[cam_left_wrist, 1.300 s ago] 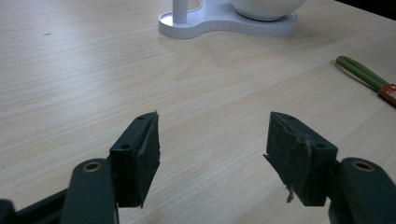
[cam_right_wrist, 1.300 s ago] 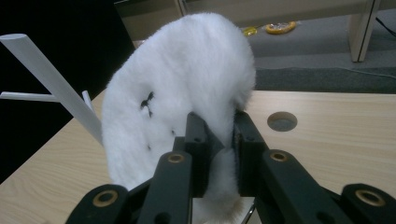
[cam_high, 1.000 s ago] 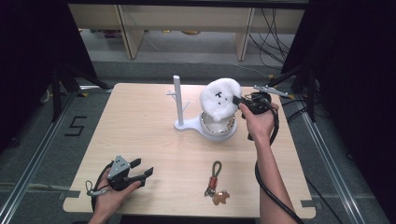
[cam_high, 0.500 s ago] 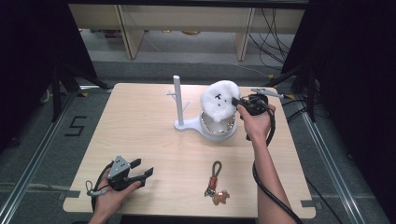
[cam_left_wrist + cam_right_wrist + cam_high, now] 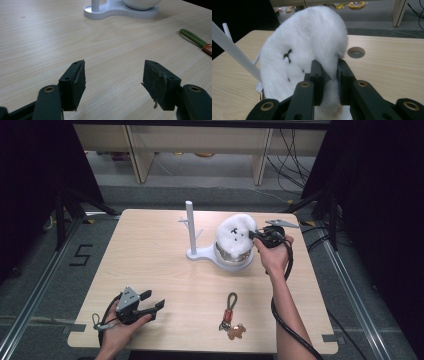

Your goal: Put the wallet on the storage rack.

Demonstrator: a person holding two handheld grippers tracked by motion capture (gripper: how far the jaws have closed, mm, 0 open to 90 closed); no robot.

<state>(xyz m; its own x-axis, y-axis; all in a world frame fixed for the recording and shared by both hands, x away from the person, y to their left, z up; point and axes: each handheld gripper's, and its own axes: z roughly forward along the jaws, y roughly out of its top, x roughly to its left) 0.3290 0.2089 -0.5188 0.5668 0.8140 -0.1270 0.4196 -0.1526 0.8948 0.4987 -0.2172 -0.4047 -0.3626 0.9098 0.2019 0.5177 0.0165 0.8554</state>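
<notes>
1. From the high view, we saw our right gripper [image 5: 253, 234] pinching the edge of a white fluffy plush [image 5: 235, 233] that sat in a bowl [image 5: 231, 260] on a white stand [image 5: 200, 254] with an upright post [image 5: 190, 225], toward the far right of the surface [image 5: 150, 255]. Our left gripper [image 5: 145, 303] rested low at the near left corner, well apart from all that, its fingers spread. A keychain [image 5: 229, 314] lay near the front edge, between the two hands.

2. In the left gripper view, our fingers [image 5: 75, 83] stood wide over bare wood, holding nothing. The stand's base [image 5: 120, 12] lay far ahead, and the keychain's green loop [image 5: 192, 37] showed at the right.

3. In the right gripper view, our fingers [image 5: 317, 80] were closed on a fold of the plush [image 5: 299, 50] at its near rim, fur bulging between them; the post [image 5: 234, 51] slanted past at the left.

4. We judged the step to be lifting the plush off the bowl. To do it well, we would keep the pinch firm, since fur slips, draw upward and away from the post, and watch that the stand does not tip or drag.
</notes>
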